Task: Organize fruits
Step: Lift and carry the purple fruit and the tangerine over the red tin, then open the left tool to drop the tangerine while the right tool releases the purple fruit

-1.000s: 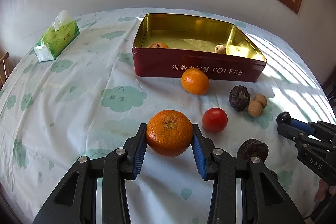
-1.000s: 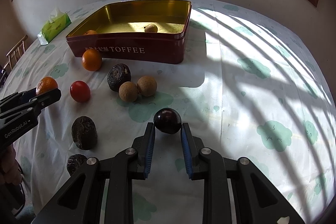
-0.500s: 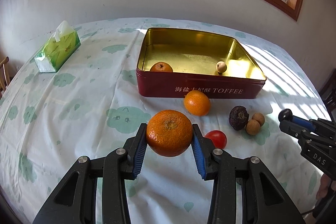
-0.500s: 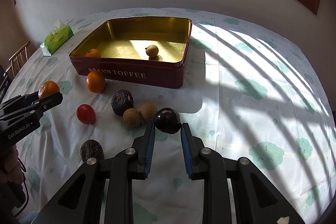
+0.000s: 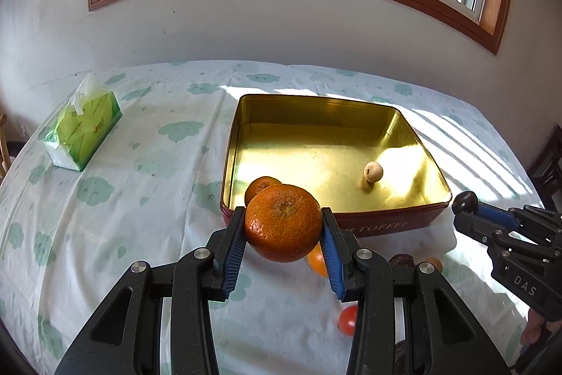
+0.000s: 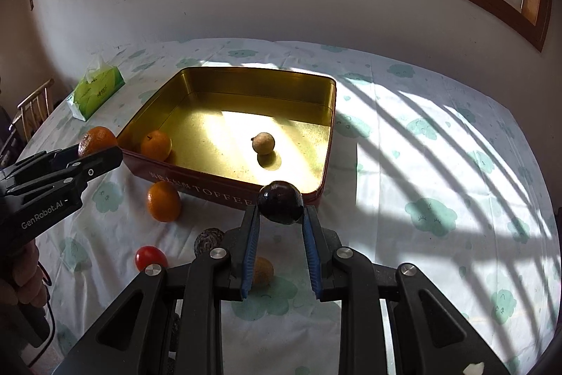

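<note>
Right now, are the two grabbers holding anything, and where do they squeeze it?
Left gripper squeezes an orange by its two sides. Right gripper pinches a dark round fruit by its sides too.

Both wrist cams high, angled down – shared view: toffee tin [image 5: 386, 229] [image 6: 224, 190], close.
</note>
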Tool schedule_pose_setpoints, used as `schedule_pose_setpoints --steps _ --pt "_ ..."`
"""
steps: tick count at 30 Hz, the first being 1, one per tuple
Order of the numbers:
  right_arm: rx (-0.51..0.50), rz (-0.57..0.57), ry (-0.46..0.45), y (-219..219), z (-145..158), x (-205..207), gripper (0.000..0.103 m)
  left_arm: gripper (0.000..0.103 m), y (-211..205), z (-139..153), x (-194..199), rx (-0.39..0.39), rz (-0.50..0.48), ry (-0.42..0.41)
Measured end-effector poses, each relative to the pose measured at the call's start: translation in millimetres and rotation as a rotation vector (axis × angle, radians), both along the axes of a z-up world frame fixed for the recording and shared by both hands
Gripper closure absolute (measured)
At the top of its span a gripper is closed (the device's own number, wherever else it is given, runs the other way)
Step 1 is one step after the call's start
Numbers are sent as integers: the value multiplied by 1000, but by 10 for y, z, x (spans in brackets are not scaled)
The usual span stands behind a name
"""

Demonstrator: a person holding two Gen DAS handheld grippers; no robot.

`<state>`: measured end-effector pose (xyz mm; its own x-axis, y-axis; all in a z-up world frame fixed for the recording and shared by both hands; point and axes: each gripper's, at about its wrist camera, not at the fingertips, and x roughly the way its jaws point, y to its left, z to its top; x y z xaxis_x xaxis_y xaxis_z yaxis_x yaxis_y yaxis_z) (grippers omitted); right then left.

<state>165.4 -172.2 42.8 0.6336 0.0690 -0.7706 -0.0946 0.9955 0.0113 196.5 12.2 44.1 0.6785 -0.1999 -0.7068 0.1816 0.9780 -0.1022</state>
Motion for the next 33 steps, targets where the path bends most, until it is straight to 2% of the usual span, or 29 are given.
schedule_pose_setpoints --steps 16,21,33 --pt "-5 33 55 158 -212 603 80 61 -200 -234 481 30 -41 52" --pt "-3 30 69 148 -289 684 80 61 -238 -291 563 39 -47 59" --pt "9 26 74 143 -335 734 78 61 -321 -320 582 99 -60 17"
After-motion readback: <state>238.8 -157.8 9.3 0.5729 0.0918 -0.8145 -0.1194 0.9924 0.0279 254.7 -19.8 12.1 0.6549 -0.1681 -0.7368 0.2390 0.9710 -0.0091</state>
